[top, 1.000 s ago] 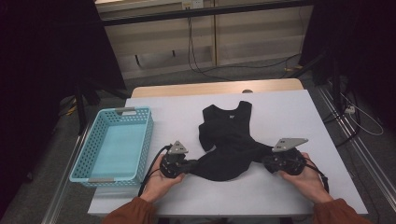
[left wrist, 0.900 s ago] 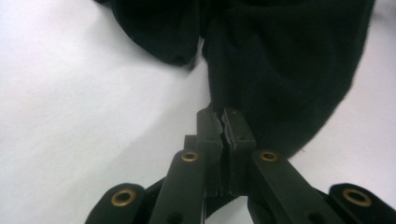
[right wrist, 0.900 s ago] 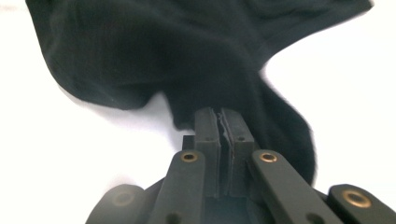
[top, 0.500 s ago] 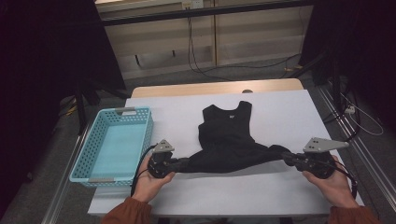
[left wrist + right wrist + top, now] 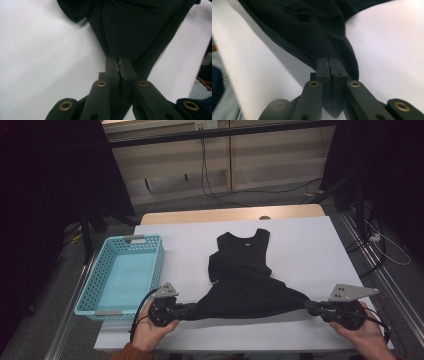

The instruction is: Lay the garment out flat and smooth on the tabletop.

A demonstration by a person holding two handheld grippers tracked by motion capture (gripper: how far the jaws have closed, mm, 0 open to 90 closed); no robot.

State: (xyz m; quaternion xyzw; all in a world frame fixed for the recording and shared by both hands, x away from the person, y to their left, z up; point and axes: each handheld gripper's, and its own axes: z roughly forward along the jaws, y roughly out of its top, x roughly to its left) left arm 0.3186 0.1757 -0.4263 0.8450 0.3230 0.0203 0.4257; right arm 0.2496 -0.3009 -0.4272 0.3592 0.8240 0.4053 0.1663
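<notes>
Black top spread on the white table, hem stretched wide along the near edge. Left gripper and right gripper each clamped on a hem corner. Blue basket just left.

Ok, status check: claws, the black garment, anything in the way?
Left claw and right claw both shut on the black garment, one at each bottom corner. Hem stretched between them; top part flat on table. Blue basket off left, apart.
</notes>
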